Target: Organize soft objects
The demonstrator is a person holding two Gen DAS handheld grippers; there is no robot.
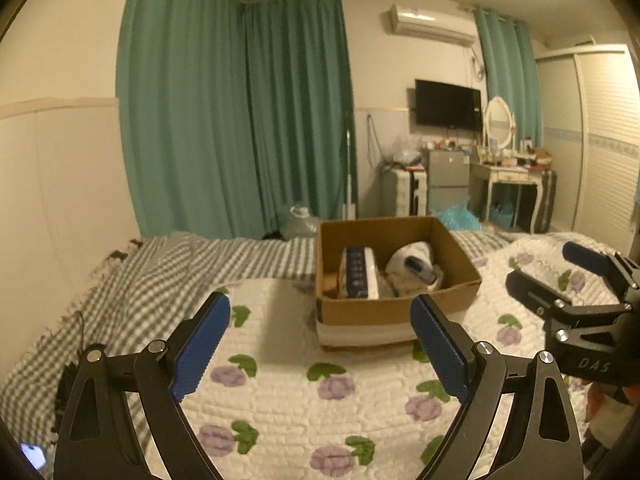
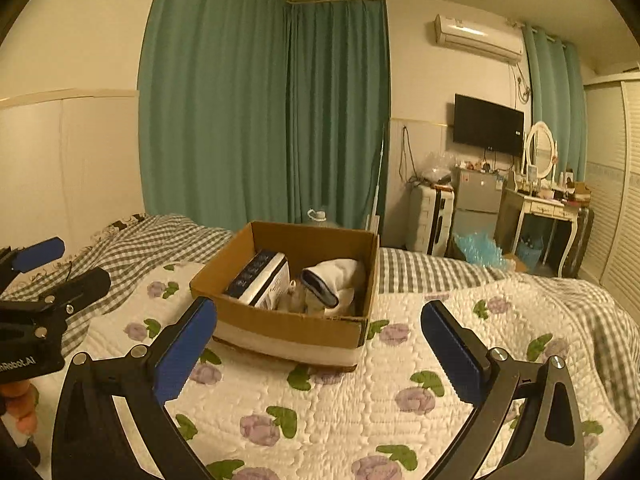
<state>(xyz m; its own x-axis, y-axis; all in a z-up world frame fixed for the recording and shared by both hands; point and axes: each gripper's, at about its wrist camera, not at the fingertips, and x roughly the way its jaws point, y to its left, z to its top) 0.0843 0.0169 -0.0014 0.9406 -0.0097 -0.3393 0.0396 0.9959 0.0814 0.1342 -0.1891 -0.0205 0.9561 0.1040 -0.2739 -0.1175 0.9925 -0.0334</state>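
2 grippers, my left gripper [image 1: 320,344] and right gripper [image 2: 318,352], gape wide, holding nothing. The cardboard box [image 1: 394,312] sits straight ahead between them, the white plush [image 2: 340,280] inside nearer my right.

Teal curtains [image 1: 236,120], wall television [image 1: 447,103].

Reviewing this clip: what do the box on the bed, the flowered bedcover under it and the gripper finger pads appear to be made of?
Box: plain brown cardboard, matte, with raw cut edges and a pale band round its base, possibly tape. Flowered bedcover: soft quilted fabric, judging by the puffy stitched ridges and printed purple flowers. Finger pads: blue, finely ribbed, probably rubber or textured plastic, on black arms that look like hard plastic or metal with shiny bolts.
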